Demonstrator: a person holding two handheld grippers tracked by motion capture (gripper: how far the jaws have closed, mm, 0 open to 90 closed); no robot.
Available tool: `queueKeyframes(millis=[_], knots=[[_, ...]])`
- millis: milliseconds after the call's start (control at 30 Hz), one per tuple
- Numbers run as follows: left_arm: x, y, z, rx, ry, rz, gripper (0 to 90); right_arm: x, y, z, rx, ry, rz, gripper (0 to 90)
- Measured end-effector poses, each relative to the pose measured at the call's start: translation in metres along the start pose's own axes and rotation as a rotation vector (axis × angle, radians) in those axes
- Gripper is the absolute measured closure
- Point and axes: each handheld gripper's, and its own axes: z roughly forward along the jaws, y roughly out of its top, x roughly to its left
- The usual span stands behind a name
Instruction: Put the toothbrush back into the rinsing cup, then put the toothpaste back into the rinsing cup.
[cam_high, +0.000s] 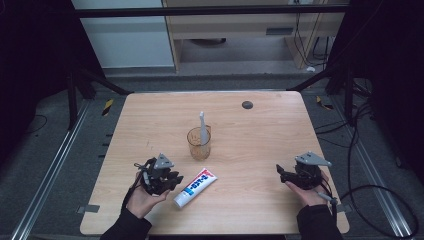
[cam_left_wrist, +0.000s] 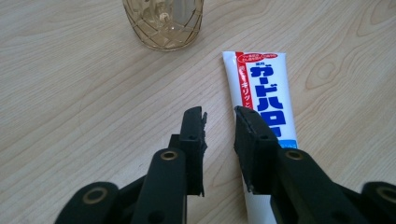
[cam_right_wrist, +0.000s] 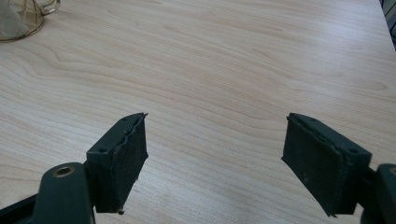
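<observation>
From above, the left tool (cam_high: 170, 178) sits just left of the toothpaste tube (cam_high: 195, 187) lying flat on the tabletop (cam_high: 260, 135), with an amber cup (cam_high: 199, 143) behind. The left gripper view shows its jaws part-open, gripping nothing, the tube under the right-hand jaw. The right gripper view shows the right tool (cam_right_wrist: 215, 161) wide open over bare wood

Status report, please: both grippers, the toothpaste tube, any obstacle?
Left gripper open beside toothpaste tube, gripping nothing. Right gripper open, empty. Tube flat on table. Cup behind, not blocking.
</observation>
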Motion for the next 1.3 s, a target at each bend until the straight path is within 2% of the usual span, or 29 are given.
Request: queueKeyframes(millis=[200,500,733,1300], knots=[[-0.007,0.010,0.001,0.015,0.014,0.033,55.3,-0.001,0.000,0.000,-0.003,0.000,0.000,21.7],[-0.015,0.025,0.007,0.025,0.009,0.062,45.9,-0.001,0.000,0.000,0.007,0.001,0.006,21.5],[-0.015,0.038,0.014,0.025,0.003,0.056,43.9,-0.002,0.001,0.001,0.014,0.005,0.010,21.1],[-0.023,0.041,0.033,0.090,-0.022,0.071,42.8,-0.002,0.001,0.004,0.022,0.018,0.010,20.8]])
